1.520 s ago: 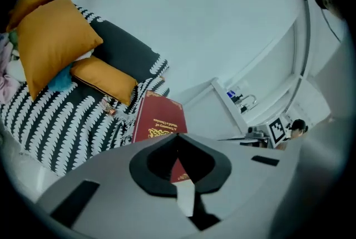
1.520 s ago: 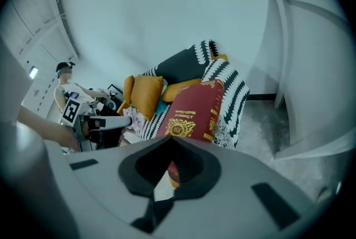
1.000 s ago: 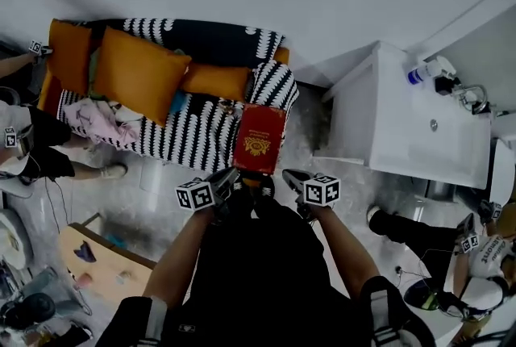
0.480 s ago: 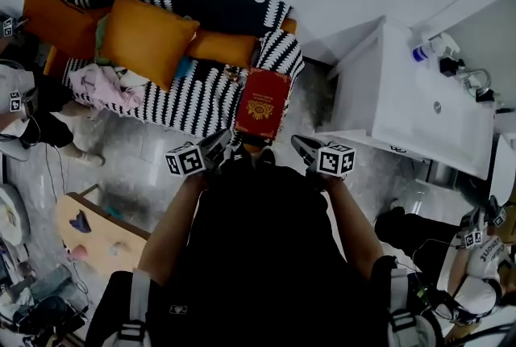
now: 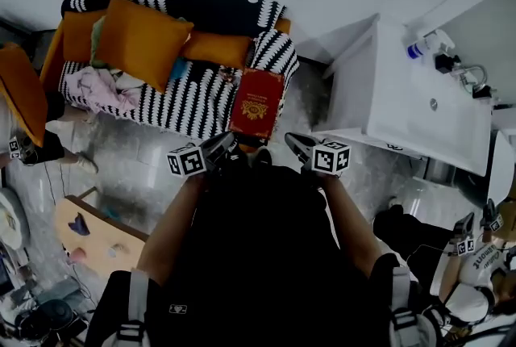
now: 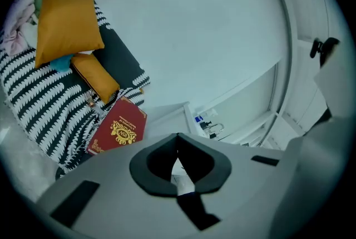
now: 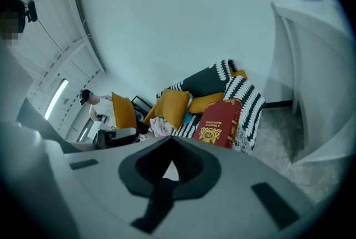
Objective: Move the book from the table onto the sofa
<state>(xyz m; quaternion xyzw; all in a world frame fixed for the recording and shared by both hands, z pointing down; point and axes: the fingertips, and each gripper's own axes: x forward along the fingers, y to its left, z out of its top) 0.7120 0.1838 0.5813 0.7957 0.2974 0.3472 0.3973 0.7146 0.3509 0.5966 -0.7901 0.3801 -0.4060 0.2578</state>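
An orange cushion (image 5: 19, 93) now hangs upright off the left end of the sofa (image 5: 193, 99), in front of a person (image 5: 44, 150) standing there. A second ago the cushions all lay on the sofa. The left claw (image 5: 226, 144) and right claw (image 5: 295, 145) have come up a little and stand slightly wider apart. Both sit higher in the head view than before.

red book (image 5: 256, 105): smooth hard cover, faintly glossy, gilt stamping. sofa (image 5: 193, 99): woven black-and-white cloth, soft and matt. orange cushions (image 5: 143, 43): plain matt fabric. white cabinet (image 5: 403, 107): smooth, satin-finished panels. low table (image 5: 89, 244): pale bare wood. floor (image 5: 137, 168): mottled grey, stone-look, dull sheen.
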